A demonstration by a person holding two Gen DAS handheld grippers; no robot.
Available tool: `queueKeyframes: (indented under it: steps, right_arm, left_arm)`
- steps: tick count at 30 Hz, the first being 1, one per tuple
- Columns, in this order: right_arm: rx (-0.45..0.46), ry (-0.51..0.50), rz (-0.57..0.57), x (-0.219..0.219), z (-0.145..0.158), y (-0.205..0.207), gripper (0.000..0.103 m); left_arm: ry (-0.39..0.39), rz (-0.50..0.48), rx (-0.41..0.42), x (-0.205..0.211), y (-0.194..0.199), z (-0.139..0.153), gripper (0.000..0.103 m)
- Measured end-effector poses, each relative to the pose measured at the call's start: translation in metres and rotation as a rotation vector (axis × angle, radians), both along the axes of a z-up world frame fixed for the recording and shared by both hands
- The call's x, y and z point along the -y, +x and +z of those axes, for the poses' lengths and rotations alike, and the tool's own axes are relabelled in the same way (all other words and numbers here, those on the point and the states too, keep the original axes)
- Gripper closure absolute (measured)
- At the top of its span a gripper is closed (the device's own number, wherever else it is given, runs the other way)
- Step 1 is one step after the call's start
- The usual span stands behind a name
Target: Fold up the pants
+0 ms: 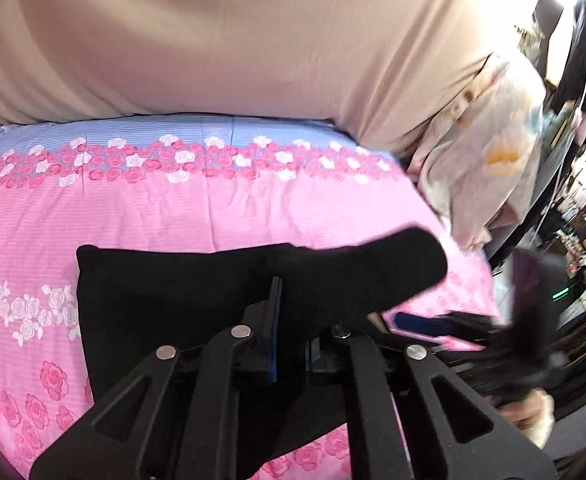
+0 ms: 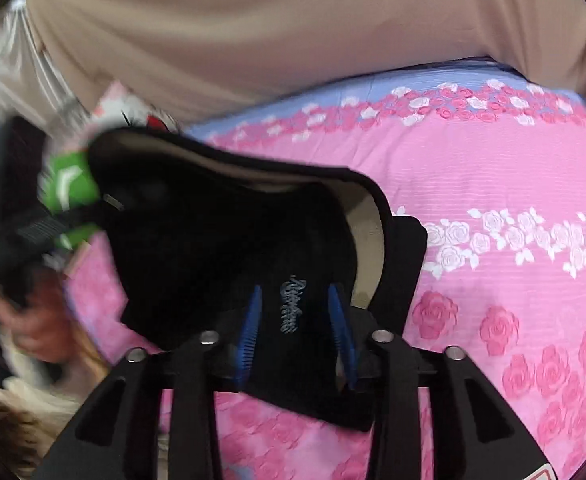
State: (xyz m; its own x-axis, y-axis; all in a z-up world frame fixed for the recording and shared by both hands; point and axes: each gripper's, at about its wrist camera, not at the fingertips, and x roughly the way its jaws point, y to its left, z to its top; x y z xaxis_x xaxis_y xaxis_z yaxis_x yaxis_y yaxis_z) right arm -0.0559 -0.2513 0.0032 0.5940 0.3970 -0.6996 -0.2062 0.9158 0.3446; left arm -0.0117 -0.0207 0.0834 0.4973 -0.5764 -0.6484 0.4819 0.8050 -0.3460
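Observation:
Black pants (image 1: 173, 288) lie on a pink rose-print bedsheet (image 1: 173, 216). My left gripper (image 1: 275, 284) is shut, its blue pads pressed together on a fold of the black cloth, which rises to the right. In the right wrist view that raised waist edge (image 2: 253, 168) shows a beige lining, and the left gripper (image 2: 89, 200) is a blur with a green sticker at the edge's left end. My right gripper (image 2: 294, 288) stands open over the pants (image 2: 197, 248). A white script label (image 2: 291, 304) lies between its blue pads (image 2: 253, 320), which do not press the cloth.
A beige padded headboard (image 1: 233, 40) runs along the far side of the bed. A pale printed pillow (image 1: 485, 160) lies at the right corner. A hand (image 2: 41, 332) shows at the bed's left edge. Dark cluttered shelves (image 1: 581, 240) stand beyond the bed.

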Motion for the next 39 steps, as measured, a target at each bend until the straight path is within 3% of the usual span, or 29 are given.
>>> queueKeyframes:
  steps: [6,7,8,10,14,16,17,18,19,20,21,23,25,26,27,28,31,35,37,38,39]
  right_arm:
    - [-0.049,-0.152,-0.032,-0.020,-0.035,0.037,0.056]
    - [-0.041,-0.143,-0.027,-0.021,-0.036,0.038,0.057]
    - [-0.045,-0.139,-0.020,-0.022,-0.037,0.040,0.076]
    - [-0.038,-0.093,-0.006,-0.018,-0.034,0.039,0.079]
    - [0.095,0.084,-0.034,0.015,0.012,0.003,0.079]
    - [0.116,0.087,-0.090,0.035,0.016,-0.011,0.084]
    - [0.099,0.055,-0.117,0.042,0.009,-0.011,0.080]
    - [0.048,-0.003,-0.149,0.049,-0.008,-0.007,0.073]
    - [-0.015,-0.047,-0.202,0.059,-0.028,-0.002,0.072]
    - [-0.107,-0.063,-0.288,0.074,-0.051,-0.001,0.071]
    - [-0.144,-0.029,-0.320,0.084,-0.060,-0.005,0.071]
    - [-0.091,0.112,-0.319,0.098,-0.053,-0.028,0.071]
    - [-0.032,0.170,-0.287,0.100,-0.035,-0.043,0.061]
    - [0.004,0.183,-0.266,0.097,-0.023,-0.048,0.047]
    - [0.031,0.194,-0.238,0.092,-0.013,-0.051,0.033]
    - [0.046,0.201,-0.207,0.085,-0.006,-0.049,0.029]
    - [0.017,0.243,-0.109,0.055,-0.003,-0.031,0.028]
    - [-0.085,0.096,-0.092,0.019,-0.033,-0.005,0.026]
    - [-0.077,0.030,-0.110,0.012,-0.042,-0.003,0.042]
    - [-0.071,0.000,-0.114,0.007,-0.040,-0.005,0.067]
    - [-0.070,0.025,-0.109,0.007,-0.034,-0.006,0.070]
  left_arm:
    - [0.018,0.013,0.012,-0.001,-0.005,0.006,0.096]
    - [0.014,0.015,0.016,-0.002,-0.006,0.008,0.096]
    - [0.012,0.016,0.021,-0.003,-0.007,0.011,0.096]
    - [0.010,0.009,0.037,-0.003,-0.009,0.017,0.096]
    - [0.001,-0.032,0.052,0.007,-0.020,0.024,0.095]
    - [0.020,-0.073,0.039,0.024,-0.028,0.015,0.091]
    - [0.048,-0.101,0.025,0.036,-0.031,0.003,0.087]
    - [0.087,-0.122,0.007,0.049,-0.034,-0.013,0.069]
    - [0.157,-0.142,-0.048,0.065,-0.034,-0.041,0.060]
    - [0.182,-0.147,-0.083,0.070,-0.035,-0.054,0.056]
    - [0.182,-0.160,-0.127,0.070,-0.036,-0.066,0.056]
    - [0.134,-0.160,-0.150,0.055,-0.042,-0.070,0.052]
    - [0.089,-0.114,-0.117,0.026,-0.046,-0.055,0.033]
    - [0.066,-0.089,-0.093,0.013,-0.049,-0.047,0.021]
    - [0.050,-0.055,-0.063,-0.001,-0.050,-0.039,0.017]
    - [0.050,-0.002,-0.026,-0.017,-0.051,-0.031,0.016]
    - [0.042,0.101,-0.002,-0.053,-0.046,-0.023,0.013]
    - [0.083,0.236,-0.073,-0.092,-0.030,-0.047,0.013]
    - [0.120,0.278,-0.114,-0.101,-0.021,-0.068,0.013]
    - [0.138,0.296,-0.132,-0.105,-0.018,-0.075,0.013]
    - [0.152,0.312,-0.151,-0.109,-0.016,-0.084,0.013]
